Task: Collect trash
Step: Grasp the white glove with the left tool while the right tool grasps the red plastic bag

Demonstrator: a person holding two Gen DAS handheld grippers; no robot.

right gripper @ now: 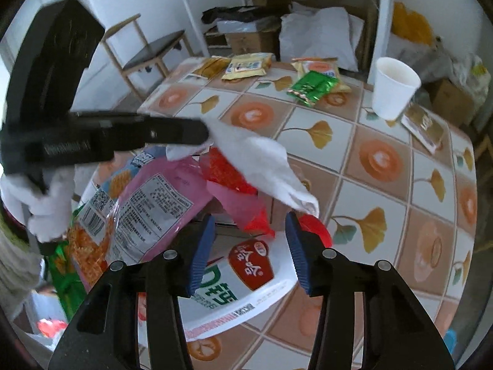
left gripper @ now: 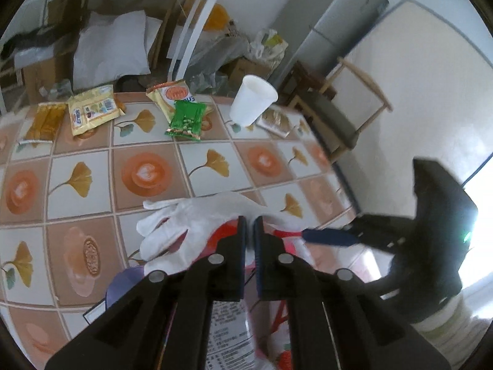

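The white glove (right gripper: 265, 166) is lying on top of the heap of wrappers at the near corner of the bench (right gripper: 385, 191). Its long axis is running from my left hand-held gripper (left gripper: 249, 225) diagonally down towards the right fingertip of my right hand-held gripper (right gripper: 249, 219). I am clamping the left one shut on the cuff end of that glove, so the left is plainly the nearer one and already has it. The right one is hanging about half open just above the heap and is gripping nothing, and the glove's limp fingers are ending just beside its right pad. Under the glove a red wrapper (right gripper: 228, 172) and a pink wrapper (right gripper: 160, 191) are overlapping. Directly below my right jaws a white packet with a red label (right gripper: 246, 277) is lying flat and poking out over the bench edge, so I judge that piece is the right one's to take. Farther off, well apart from both hand-held grippers, a green packet (right gripper: 311, 88), some yellow packets and a paper cup (right gripper: 394, 88) are waiting along the far side. I cannot tell whether the left pads are pinching only the glove or a fold of the red wrapper too, because the jaws are covering that spot. The bottom of the heap is being cut off by both gripper bodies. The left one is showing blurred in the right wrist view, and I am not making out any bin for certain.
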